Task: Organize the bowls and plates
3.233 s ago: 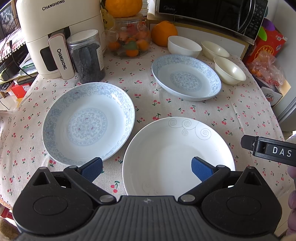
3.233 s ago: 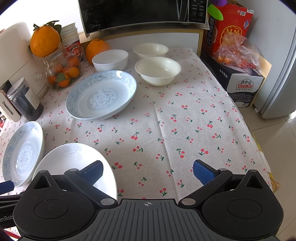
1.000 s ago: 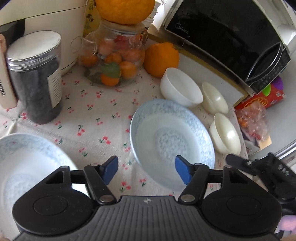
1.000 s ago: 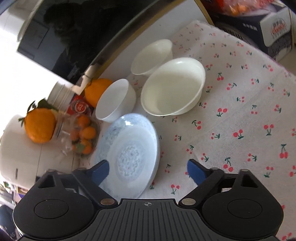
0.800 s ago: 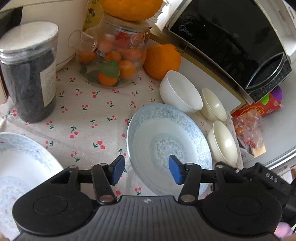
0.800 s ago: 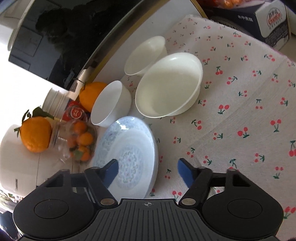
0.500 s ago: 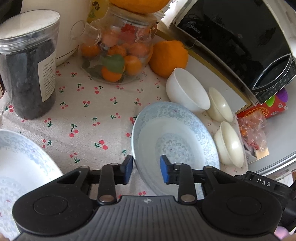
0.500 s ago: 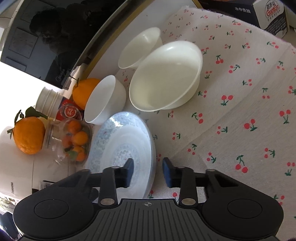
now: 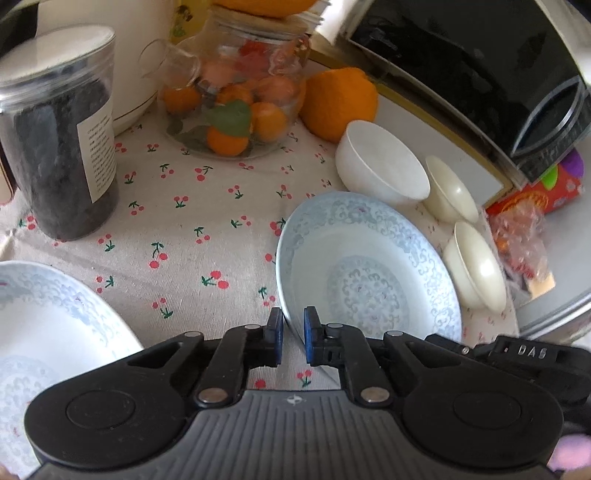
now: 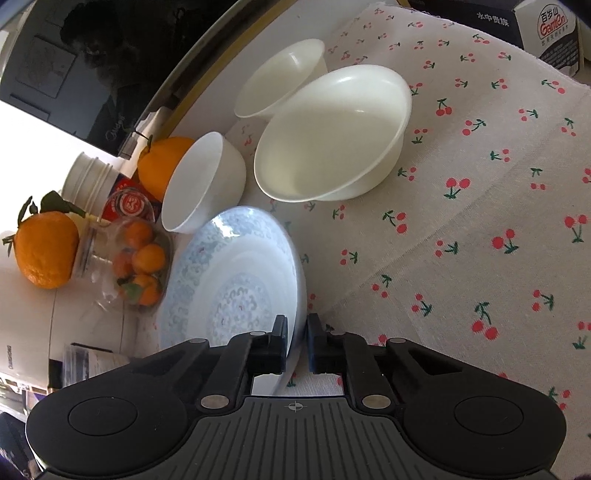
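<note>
A blue-patterned plate (image 9: 369,273) lies on the cherry-print tablecloth; it also shows in the right wrist view (image 10: 236,280). My left gripper (image 9: 293,334) is shut on its near left rim. My right gripper (image 10: 296,341) is shut on its right rim. A second blue-patterned plate (image 9: 48,332) lies at the lower left. A white bowl (image 9: 382,168) and two cream bowls, one (image 9: 450,190) and the other (image 9: 476,266), stand behind and right of the held plate. In the right wrist view they are the white bowl (image 10: 203,181), the small cream bowl (image 10: 280,77) and the large one (image 10: 332,133).
A dark jar with a white lid (image 9: 59,147), a glass jar of small oranges (image 9: 236,99) and a large orange (image 9: 338,103) stand at the back. A black microwave (image 9: 480,66) is behind the bowls. A snack bag (image 9: 517,236) and a water carton (image 10: 546,26) are at the right.
Both grippers moved in from the open table to the far blue-patterned plate. Their jaws narrowed step by step and now clamp opposite sides of its rim.
</note>
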A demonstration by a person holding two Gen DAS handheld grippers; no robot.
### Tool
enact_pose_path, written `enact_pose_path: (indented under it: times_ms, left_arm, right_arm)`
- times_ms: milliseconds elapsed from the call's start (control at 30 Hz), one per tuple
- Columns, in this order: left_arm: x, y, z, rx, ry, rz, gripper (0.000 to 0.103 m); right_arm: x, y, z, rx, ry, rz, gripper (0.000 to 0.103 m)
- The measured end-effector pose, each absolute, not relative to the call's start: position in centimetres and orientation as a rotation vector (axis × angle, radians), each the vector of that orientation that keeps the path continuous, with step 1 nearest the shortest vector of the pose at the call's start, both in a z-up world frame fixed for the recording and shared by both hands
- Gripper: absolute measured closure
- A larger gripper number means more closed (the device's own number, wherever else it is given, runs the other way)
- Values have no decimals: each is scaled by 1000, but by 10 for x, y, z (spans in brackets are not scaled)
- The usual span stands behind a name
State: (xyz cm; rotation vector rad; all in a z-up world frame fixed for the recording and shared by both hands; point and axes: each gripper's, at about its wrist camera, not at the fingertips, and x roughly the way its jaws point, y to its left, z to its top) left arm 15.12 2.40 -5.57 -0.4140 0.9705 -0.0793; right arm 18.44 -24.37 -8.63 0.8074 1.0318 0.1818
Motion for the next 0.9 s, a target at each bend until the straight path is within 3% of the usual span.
enact_pose_path:
  times_ms: [900]
  left_arm:
    - [120, -26, -51, -151, 1036, -182, 91]
  right_arm:
    - [150, -275, -72, 739, 1185, 77, 91]
